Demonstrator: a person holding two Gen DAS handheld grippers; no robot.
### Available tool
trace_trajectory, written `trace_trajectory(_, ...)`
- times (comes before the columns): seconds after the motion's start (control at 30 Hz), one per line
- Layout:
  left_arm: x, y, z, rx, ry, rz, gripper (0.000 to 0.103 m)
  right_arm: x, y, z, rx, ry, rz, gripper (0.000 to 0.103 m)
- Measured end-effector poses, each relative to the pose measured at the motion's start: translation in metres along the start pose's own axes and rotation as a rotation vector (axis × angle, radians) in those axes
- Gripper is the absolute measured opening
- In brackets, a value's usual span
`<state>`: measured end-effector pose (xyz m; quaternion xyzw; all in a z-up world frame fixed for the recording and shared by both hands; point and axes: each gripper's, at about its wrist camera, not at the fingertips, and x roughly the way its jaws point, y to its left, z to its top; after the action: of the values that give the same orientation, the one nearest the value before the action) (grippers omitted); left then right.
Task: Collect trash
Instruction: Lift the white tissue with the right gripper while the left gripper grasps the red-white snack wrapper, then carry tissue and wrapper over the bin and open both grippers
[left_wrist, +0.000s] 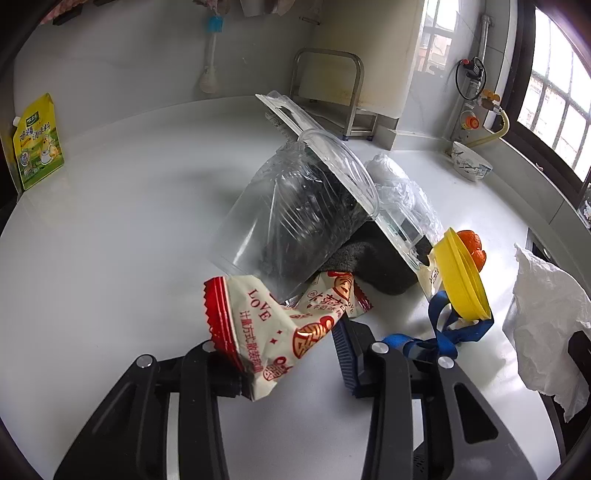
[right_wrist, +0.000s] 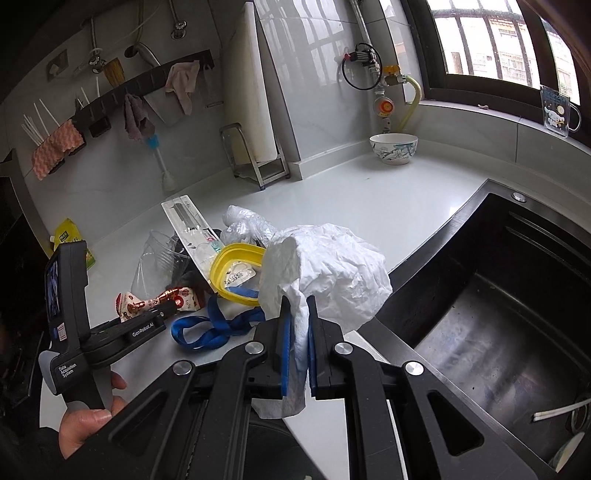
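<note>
A pile of trash lies on the white counter (left_wrist: 110, 240): a clear plastic cup (left_wrist: 291, 214) on its side, a red and cream snack wrapper (left_wrist: 269, 328), a yellow lid (left_wrist: 461, 277), a blue lanyard (left_wrist: 439, 336), clear film (left_wrist: 399, 184). My left gripper (left_wrist: 291, 365) is open, and the wrapper rests over its left finger. My right gripper (right_wrist: 299, 339) is shut on a crumpled white paper towel (right_wrist: 332, 273), held above the counter edge beside the sink. The towel also shows in the left wrist view (left_wrist: 546, 325). The left gripper shows in the right wrist view (right_wrist: 162, 314).
A dark sink (right_wrist: 498, 314) lies to the right with chopsticks inside. A patterned bowl (right_wrist: 393, 147) stands at the back by the window. A yellow pouch (left_wrist: 37, 144) leans at the far left. A metal rack (left_wrist: 328, 92) holds a cutting board by the wall.
</note>
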<state>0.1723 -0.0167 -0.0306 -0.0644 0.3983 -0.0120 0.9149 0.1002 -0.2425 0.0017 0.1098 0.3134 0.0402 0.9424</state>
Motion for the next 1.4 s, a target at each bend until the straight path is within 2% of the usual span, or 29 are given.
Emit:
trace_trajectory(0.2, -0.019, 0.003, -0.006, 0.027, -0.02, 0.001, 0.03, -0.006, 0.0, -0.007, 0.015, -0.002, -0.007, 0.008)
trace_trajectory(0.5, -0.052, -0.001, -0.019, 0.123, -0.054, 0.02, 0.029, -0.024, 0.005, -0.018, 0.021, -0.007, -0.022, 0.008)
trace_trajectory(0.87, -0.098, -0.005, -0.041, 0.184, -0.11, -0.01, 0.029, -0.058, 0.016, -0.04, 0.02, -0.012, -0.043, 0.008)
trace_trajectory(1.2, -0.133, -0.009, -0.078, 0.255, -0.122, -0.033, 0.029, -0.079, 0.035, -0.078, 0.012, 0.018, -0.031, 0.008)
trace_trajectory(1.4, -0.144, -0.013, -0.104, 0.284, -0.1, -0.063, 0.029, -0.083, 0.043, -0.109, 0.01, 0.045, -0.032, 0.008)
